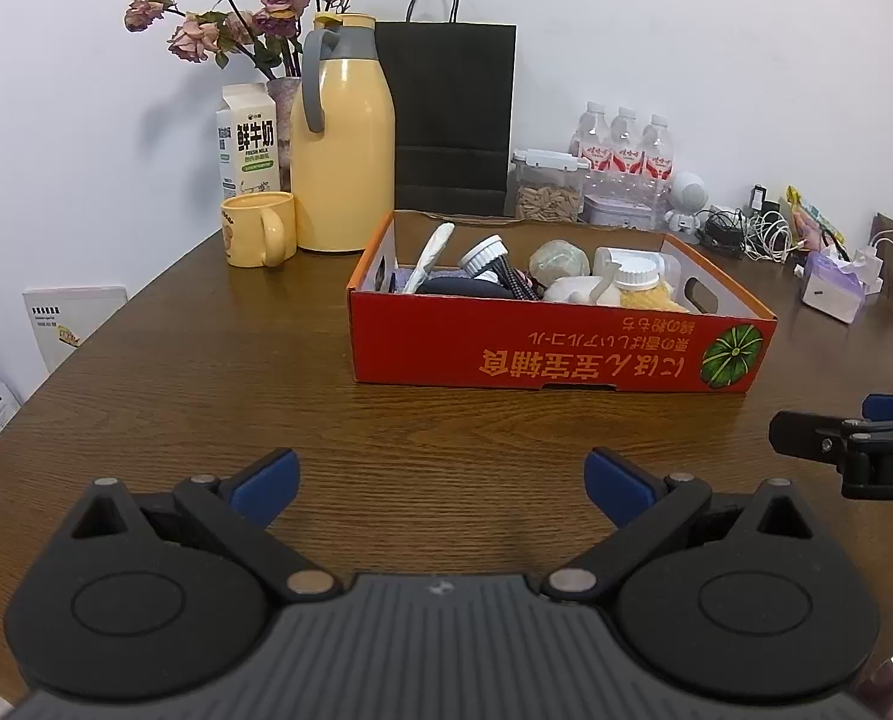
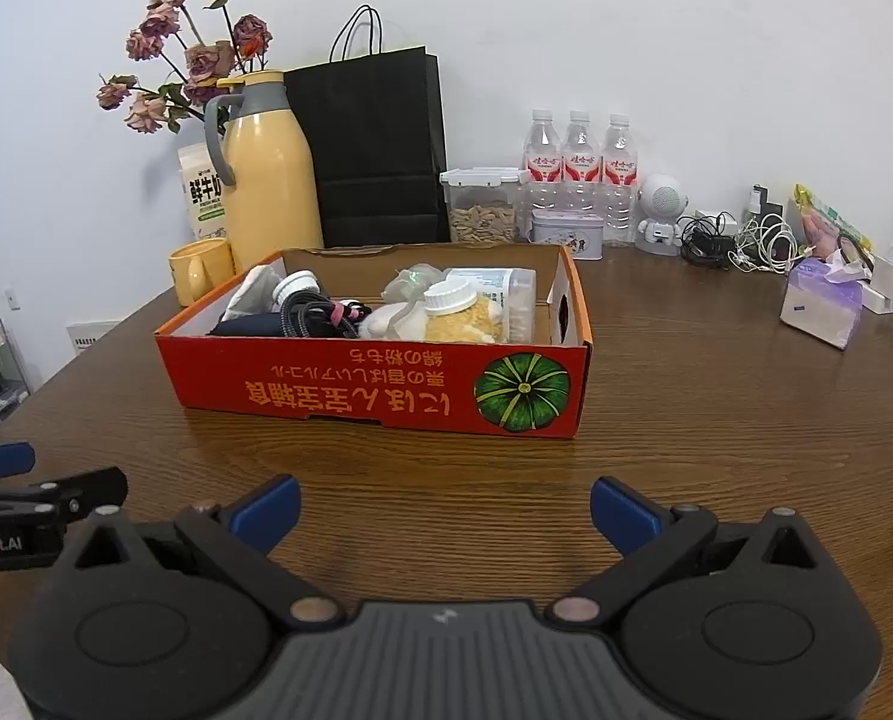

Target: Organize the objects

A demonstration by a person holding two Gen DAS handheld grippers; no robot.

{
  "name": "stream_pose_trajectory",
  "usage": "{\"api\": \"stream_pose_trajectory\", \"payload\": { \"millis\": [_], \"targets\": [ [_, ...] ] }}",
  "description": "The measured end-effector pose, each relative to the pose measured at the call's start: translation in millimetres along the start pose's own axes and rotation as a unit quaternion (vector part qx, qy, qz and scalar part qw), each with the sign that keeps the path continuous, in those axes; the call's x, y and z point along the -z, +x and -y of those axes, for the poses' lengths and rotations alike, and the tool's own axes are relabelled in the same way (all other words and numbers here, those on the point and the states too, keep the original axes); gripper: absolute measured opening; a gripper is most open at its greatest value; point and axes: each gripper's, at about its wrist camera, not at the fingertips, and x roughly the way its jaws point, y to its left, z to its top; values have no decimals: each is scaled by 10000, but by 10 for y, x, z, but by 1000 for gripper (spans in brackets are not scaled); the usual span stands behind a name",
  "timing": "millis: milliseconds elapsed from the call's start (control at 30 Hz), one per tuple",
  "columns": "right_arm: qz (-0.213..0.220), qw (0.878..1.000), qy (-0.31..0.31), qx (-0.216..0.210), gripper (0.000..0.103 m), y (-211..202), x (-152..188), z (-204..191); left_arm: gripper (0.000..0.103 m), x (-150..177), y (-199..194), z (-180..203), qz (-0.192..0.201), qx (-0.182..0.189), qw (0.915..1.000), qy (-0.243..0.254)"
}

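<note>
Hovering over the table [image 1: 206, 360], the left gripper [image 1: 440, 483] and right gripper [image 2: 445, 510] gape wide (nothing held) before the full red box [image 2: 374, 387].

The left hand-held gripper [image 1: 441, 483] is level and low, its two blue-padded fingers [image 1: 265, 485] spread wide apart with nothing between them. The right hand-held gripper [image 2: 445, 513] sits in the same pose, its blue fingers [image 2: 625, 511] also spread wide and holding nothing. The two are side by side and apart: the right one's tip shows at the right edge of the left wrist view, and the left one's tip at the left edge of the right wrist view.
</note>
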Motion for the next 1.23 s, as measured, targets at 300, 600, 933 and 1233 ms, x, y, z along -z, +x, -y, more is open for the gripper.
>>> {"api": "stream_pose_trajectory", "payload": {
  "millis": [300, 600, 933, 1233],
  "targets": [
    [7, 10000, 6, 7, 103, -1, -2, -4, 103, -10, 16, 13, -8, -14, 10000, 0],
    [15, 10000, -1, 0, 103, -5, -14, -1, 103, -16, 15, 11, -2, -15, 10000, 5],
    [16, 10000, -3, 3, 103, -6, -17, 2, 103, -23, 7, 13, 17, -17, 10000, 22],
    [16, 10000, -7, -3, 103, -7, -13, 3, 103, -25, 6, 2, 27, -80, 10000, -8]
  ]
}}
